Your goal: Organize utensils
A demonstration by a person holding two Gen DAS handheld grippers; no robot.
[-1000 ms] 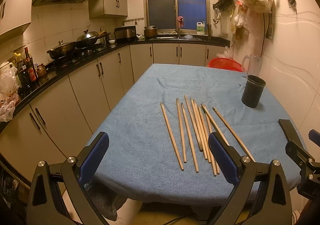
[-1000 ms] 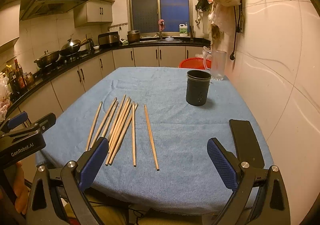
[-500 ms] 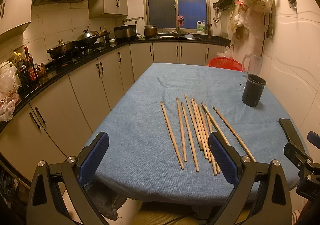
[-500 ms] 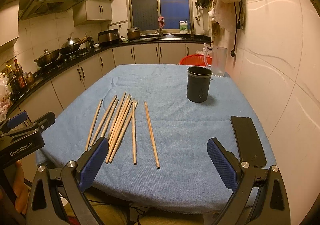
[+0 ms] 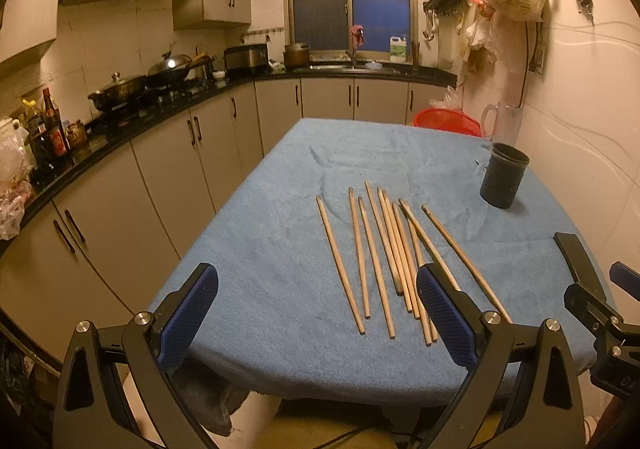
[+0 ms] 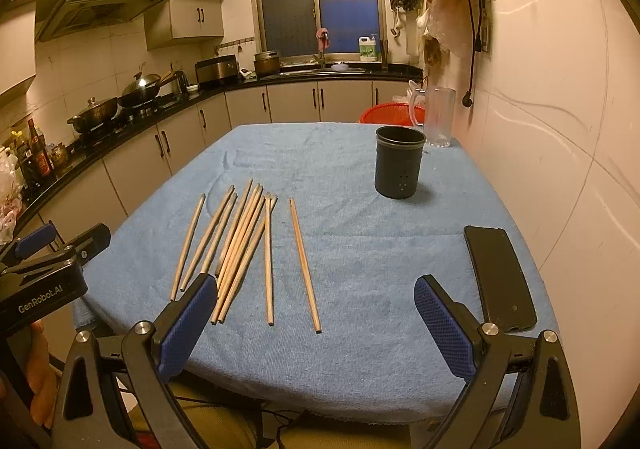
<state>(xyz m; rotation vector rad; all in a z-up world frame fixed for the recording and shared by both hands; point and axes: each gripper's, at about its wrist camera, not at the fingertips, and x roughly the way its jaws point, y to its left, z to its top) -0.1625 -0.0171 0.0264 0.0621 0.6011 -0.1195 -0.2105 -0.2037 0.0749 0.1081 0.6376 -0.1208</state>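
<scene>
Hovering wide open: left gripper empty | right gripper empty

The chopsticks are light tan wood. They lie on a blue cloth that covers the surface. The holder cup is black (with tiny dots low on its side). The phone is black. The fingers have dark blue bumpy pads on black frames.
</scene>
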